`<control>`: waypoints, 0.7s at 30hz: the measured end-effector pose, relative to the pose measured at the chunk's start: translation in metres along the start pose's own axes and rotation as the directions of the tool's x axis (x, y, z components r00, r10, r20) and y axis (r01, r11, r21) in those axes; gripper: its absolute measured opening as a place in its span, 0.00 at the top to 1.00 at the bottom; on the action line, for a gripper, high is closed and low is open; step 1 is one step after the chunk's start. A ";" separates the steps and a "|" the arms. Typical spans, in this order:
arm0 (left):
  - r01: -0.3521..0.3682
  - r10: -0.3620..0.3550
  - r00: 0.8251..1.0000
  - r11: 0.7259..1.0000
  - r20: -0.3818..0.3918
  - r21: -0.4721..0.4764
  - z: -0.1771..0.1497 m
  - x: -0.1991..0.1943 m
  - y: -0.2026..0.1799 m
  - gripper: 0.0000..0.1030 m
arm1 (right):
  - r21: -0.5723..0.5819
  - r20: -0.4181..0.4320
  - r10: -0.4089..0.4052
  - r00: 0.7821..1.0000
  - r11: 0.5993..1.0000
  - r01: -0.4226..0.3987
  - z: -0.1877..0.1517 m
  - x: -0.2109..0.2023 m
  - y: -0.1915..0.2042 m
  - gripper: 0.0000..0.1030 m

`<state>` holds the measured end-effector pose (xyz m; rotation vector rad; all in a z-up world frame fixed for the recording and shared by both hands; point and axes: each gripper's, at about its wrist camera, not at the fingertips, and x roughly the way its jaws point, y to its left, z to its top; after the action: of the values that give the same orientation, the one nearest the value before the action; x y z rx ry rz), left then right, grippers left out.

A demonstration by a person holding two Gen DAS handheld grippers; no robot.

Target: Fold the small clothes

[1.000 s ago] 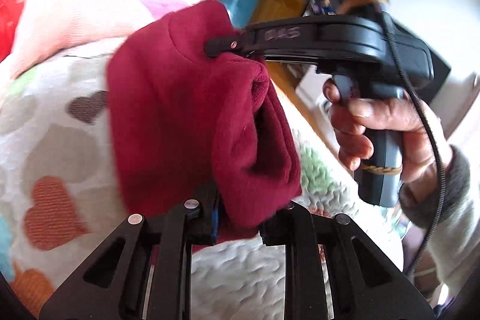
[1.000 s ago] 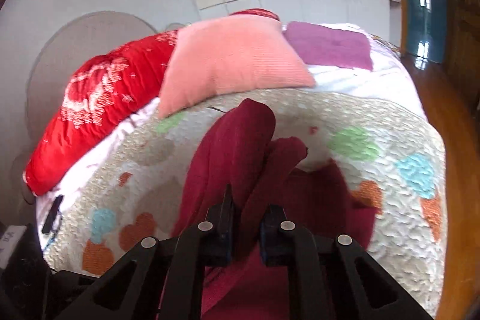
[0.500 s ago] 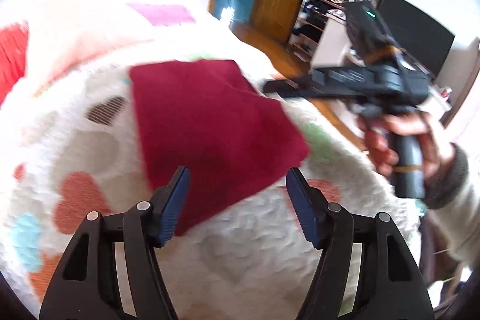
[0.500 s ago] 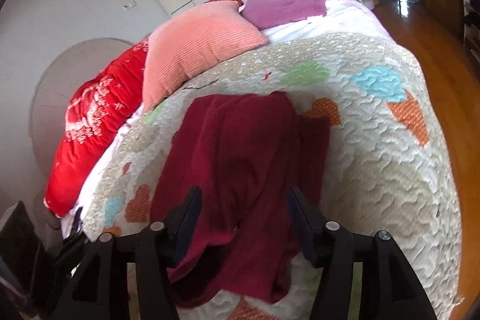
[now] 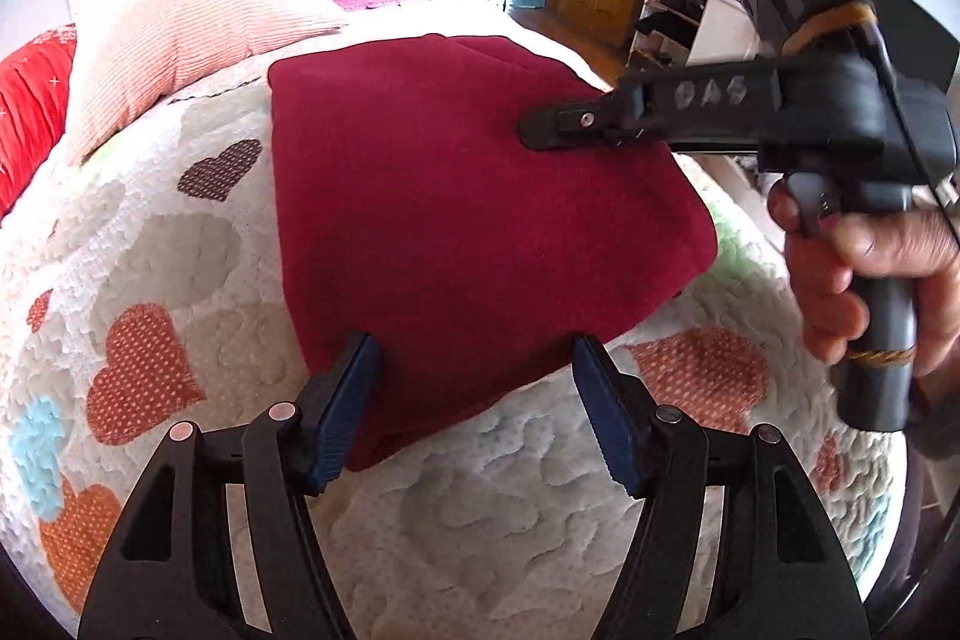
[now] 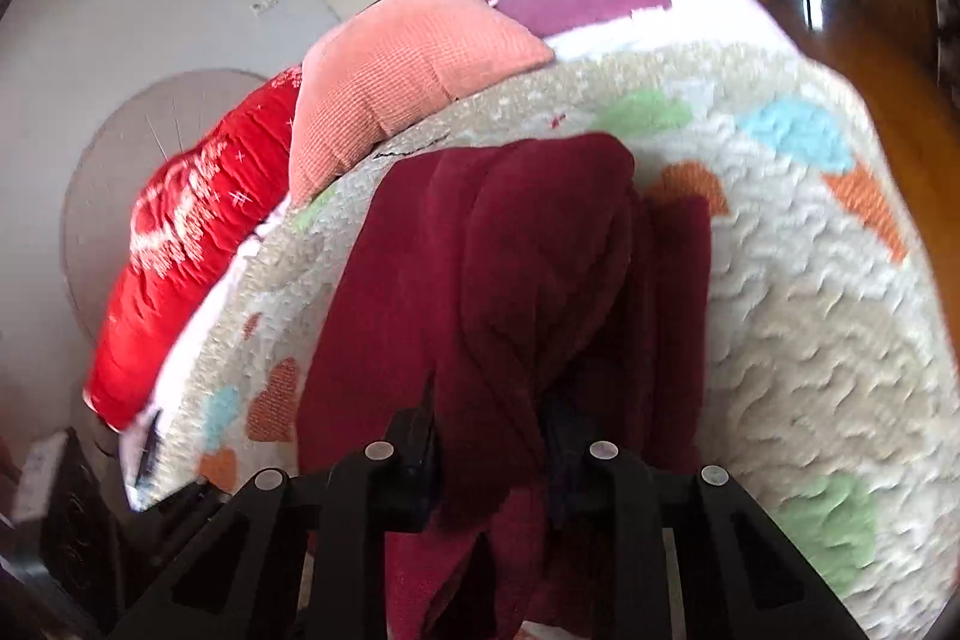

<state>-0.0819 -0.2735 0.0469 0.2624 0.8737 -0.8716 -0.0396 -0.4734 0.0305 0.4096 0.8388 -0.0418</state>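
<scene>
The dark red garment (image 5: 468,220) lies folded on the bed (image 5: 180,244). The left gripper (image 5: 474,406) is spread, released; the right gripper (image 6: 489,436) pinches a bunched fold, probably to fold again.

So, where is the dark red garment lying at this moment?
In the left wrist view the dark red garment lies on the heart-patterned quilt, below the pink pillow, between the left gripper in front and the right gripper from the right.
</scene>
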 end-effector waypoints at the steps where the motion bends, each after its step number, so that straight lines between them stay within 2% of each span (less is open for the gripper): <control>1: 0.010 -0.010 1.000 1.000 -0.002 -0.013 0.003 0.005 0.001 0.35 | -0.073 0.019 -0.082 0.996 0.994 0.083 0.002 0.003 0.008 0.75; 2: 0.013 -0.014 1.000 1.000 -0.006 -0.024 0.006 0.005 0.000 0.35 | -0.134 0.029 -0.153 0.988 0.979 0.156 0.003 0.011 0.013 0.75; 3: 0.006 -0.007 1.000 1.000 -0.010 -0.031 0.008 0.006 -0.002 0.35 | -0.159 0.021 -0.188 0.982 0.969 0.189 0.003 0.021 0.014 0.75; 4: -0.002 0.002 1.000 0.999 -0.016 -0.037 0.010 0.008 -0.002 0.35 | -0.098 -0.037 -0.159 0.987 0.983 0.155 0.005 0.034 0.003 0.74; 5: 0.000 -0.001 1.000 0.999 -0.023 -0.044 0.010 0.006 -0.001 0.35 | -0.098 -0.037 -0.159 0.987 0.983 0.155 0.005 0.034 0.003 0.72; 6: 0.007 -0.008 1.000 0.999 -0.024 -0.049 0.009 0.002 -0.001 0.35 | -0.055 -0.041 -0.134 0.990 0.990 0.132 0.007 0.029 -0.004 0.65; 7: 0.023 -0.024 1.000 0.998 -0.014 -0.051 0.008 -0.005 0.001 0.35 | 0.023 -0.027 -0.095 0.995 0.995 0.095 0.009 0.010 -0.018 0.63; 8: 0.036 -0.036 0.999 0.998 0.000 -0.051 0.008 -0.011 0.004 0.35 | 0.023 -0.027 -0.095 0.995 0.995 0.095 0.009 0.010 -0.018 0.61; 13: -0.013 0.020 0.997 0.995 0.070 -0.104 0.015 -0.022 0.017 0.35 | 0.032 0.077 -0.049 0.996 0.998 0.046 0.024 -0.022 -0.019 0.61; 15: -0.006 0.015 0.998 0.989 0.056 -0.151 0.016 -0.016 0.022 0.35 | 0.022 0.091 0.004 0.996 1.000 -0.007 0.032 -0.015 -0.013 0.69; 16: -0.005 0.013 0.999 0.985 0.044 -0.172 0.016 -0.011 0.025 0.35 | 0.010 0.085 0.005 0.996 1.000 -0.005 0.035 -0.007 -0.011 0.70; 18: -0.020 0.023 1.000 0.981 0.011 -0.190 0.015 0.001 0.028 0.35 | -0.021 0.056 -0.033 0.998 0.999 0.034 0.038 0.013 -0.008 0.75; 21: -0.051 0.052 0.999 0.987 0.006 -0.150 0.015 0.010 0.021 0.35 | -0.054 -0.020 -0.156 0.988 0.986 0.155 0.035 0.048 -0.019 0.75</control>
<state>-0.0545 -0.2731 0.0462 0.1493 0.9147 -0.7546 0.0144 -0.4982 0.0096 0.2951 0.8928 -0.1592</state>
